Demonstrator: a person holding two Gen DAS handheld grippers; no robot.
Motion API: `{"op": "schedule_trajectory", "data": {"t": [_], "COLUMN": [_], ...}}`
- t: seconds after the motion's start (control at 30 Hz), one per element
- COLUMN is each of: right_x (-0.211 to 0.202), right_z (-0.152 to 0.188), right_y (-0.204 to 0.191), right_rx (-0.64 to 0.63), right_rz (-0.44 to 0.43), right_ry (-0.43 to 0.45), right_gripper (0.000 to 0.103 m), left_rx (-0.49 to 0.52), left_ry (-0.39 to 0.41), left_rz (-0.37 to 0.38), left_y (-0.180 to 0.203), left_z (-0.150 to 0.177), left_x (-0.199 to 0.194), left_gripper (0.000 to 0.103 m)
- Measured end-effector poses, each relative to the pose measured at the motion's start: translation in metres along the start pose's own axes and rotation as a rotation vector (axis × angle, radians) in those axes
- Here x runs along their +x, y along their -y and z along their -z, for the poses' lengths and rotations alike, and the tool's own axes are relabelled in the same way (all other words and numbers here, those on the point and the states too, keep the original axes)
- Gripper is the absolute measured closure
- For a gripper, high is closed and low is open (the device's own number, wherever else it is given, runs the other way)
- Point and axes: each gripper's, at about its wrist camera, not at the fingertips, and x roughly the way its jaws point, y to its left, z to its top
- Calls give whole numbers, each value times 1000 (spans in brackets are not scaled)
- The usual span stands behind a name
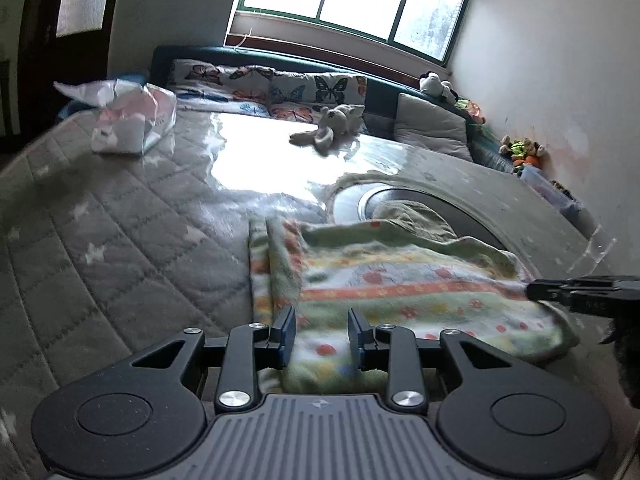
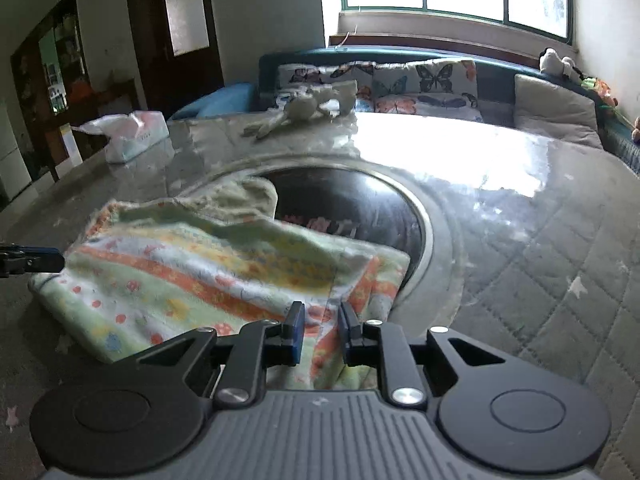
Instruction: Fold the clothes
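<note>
A pale green cloth (image 1: 400, 288) with orange stripes and red dots lies partly folded on the grey quilted table cover (image 1: 120, 220). It also shows in the right wrist view (image 2: 200, 276). My left gripper (image 1: 322, 330) is open over the cloth's near edge, one finger on each side of the fabric. My right gripper (image 2: 320, 326) is open over the cloth's other near corner, by the folded orange-striped edge. Each gripper's fingers show at the side of the other view, the right in the left wrist view (image 1: 568, 290) and the left in the right wrist view (image 2: 36, 261).
A dark round inset with a metal rim (image 2: 360, 216) lies under the cloth's far edge. A tissue pack (image 1: 132, 120) and a plush toy (image 1: 332, 128) lie farther back. Butterfly cushions (image 2: 400, 80) and a grey pillow (image 2: 552, 108) line the bench under the window.
</note>
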Motion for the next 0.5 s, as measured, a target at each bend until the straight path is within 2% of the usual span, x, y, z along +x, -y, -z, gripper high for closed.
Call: {"op": "schedule_trajectory", "data": {"t": [0.23,0.5], "right_x": [8,20], "right_z": [-3,-23], "right_y": [2,3], "right_rx": [-1,-22], "right_rz": [10,15], "right_ry": [-9,7], "right_gripper": [84,84], "left_rx": [23,46], "left_ry": [6,-26], "left_rz": [-9,-52], "left_y": [2,-1], "left_z": [-29,-51], "left_x": [22,59], "left_gripper": [71,72]}}
